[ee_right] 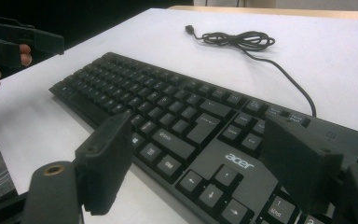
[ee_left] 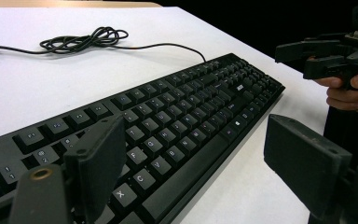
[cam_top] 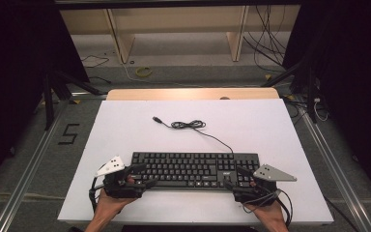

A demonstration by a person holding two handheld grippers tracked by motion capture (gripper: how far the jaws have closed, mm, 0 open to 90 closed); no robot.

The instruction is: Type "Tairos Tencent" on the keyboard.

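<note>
Fingers of both grippers stand apart, clamped on nothing. Left gripper straddles the keyboard's near-left corner, right gripper its near-right corner. Long axis runs hand to hand across the table; neither is nearer.

Each gripper, the left gripper and the right gripper, is black, with two flat rectangular jaws and a brass-coloured ring at each jaw base. On top of each sits a grey three-cornered plate with small dark dots. Black cables trail from both, and the forearms are without sleeves.
</note>
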